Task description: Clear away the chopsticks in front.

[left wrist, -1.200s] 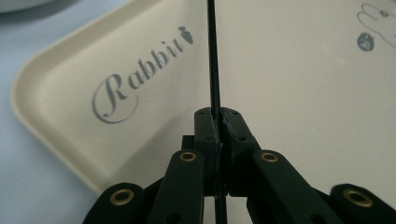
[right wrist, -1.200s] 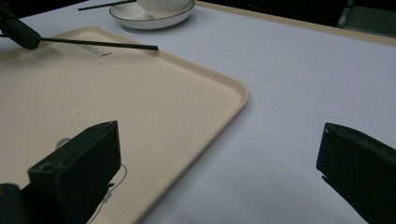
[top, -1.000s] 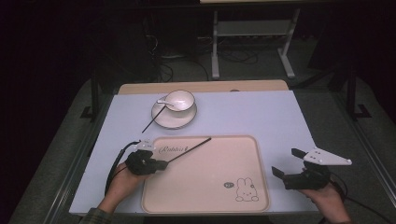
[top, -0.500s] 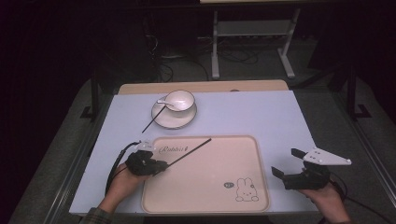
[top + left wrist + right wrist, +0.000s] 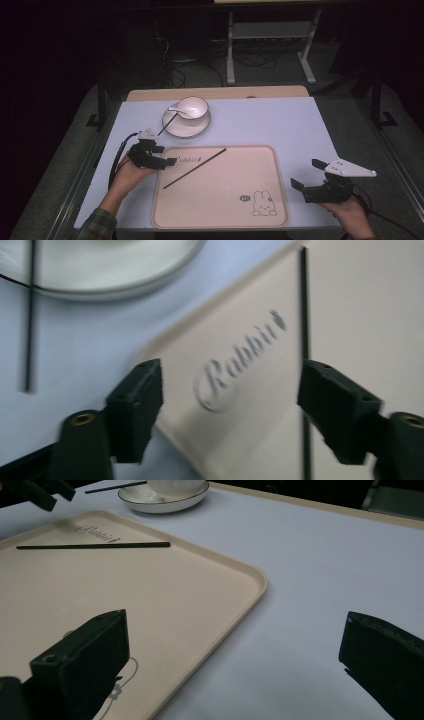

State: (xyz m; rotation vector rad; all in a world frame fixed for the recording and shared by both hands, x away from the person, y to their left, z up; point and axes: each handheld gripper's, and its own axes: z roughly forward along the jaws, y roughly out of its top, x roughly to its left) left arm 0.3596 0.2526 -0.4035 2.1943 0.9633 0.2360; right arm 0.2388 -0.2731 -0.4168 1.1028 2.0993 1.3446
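Chopstick point(image 5: 194, 168) dropped flat on tray point(image 5: 220, 220), lying diagonally, far end pointing up-right; left tool point(image 5: 167, 161) just opened, empty; right tool point(image 5: 304, 173) wide open, empty.

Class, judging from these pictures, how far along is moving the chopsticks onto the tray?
Done: one chopstick lies on the beige tray. In hand: nothing; the left gripper has just been opening, nothing between its jaws. The right gripper waits open. Left: the second chopstick, leaning on the saucer, probably goes next.

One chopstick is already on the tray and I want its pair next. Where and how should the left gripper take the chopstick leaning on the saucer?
Grip the chopstick near its lower end on the table, from above, jaws across its thin shaft; the upper end rests over the saucer rim.
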